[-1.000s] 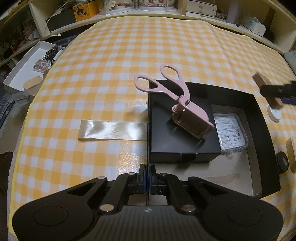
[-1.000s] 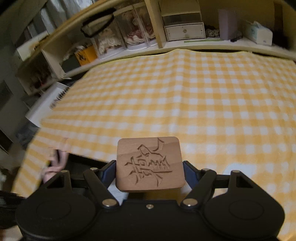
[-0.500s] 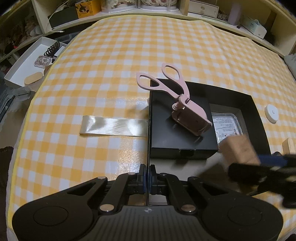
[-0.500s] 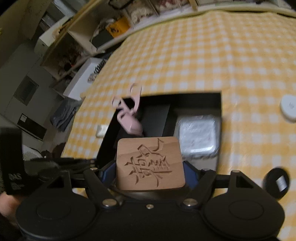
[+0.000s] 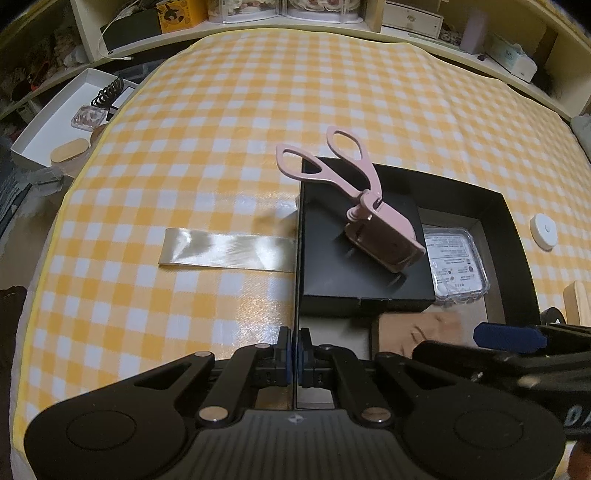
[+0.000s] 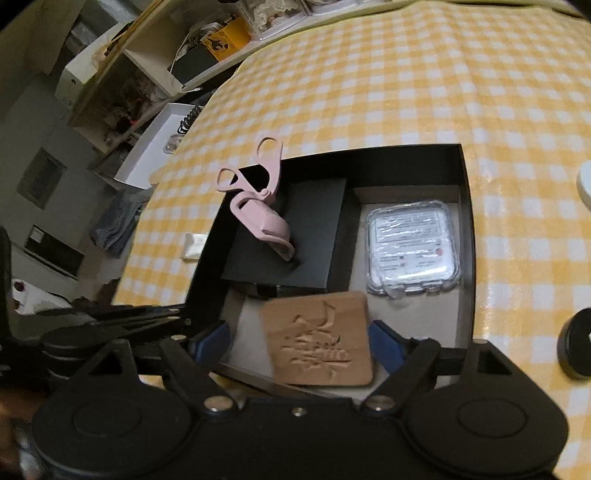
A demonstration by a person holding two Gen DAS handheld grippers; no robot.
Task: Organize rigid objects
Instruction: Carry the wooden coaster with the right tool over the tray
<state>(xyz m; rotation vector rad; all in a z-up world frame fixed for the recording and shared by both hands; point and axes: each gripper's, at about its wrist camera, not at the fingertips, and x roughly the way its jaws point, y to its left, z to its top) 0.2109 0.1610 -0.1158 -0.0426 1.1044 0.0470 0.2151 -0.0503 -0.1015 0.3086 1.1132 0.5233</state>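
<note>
One yellow-checked tablecloth spreads beneath cluttered shelves.

I see a yellow checked cloth over the counter, shelves along the far side, and a white tray off the far-left edge.

Things counted in and around the box

There was one black box, one pink clamp, one wooden block, one clear case, one small black box, one shiny strip and two tools.
</note>
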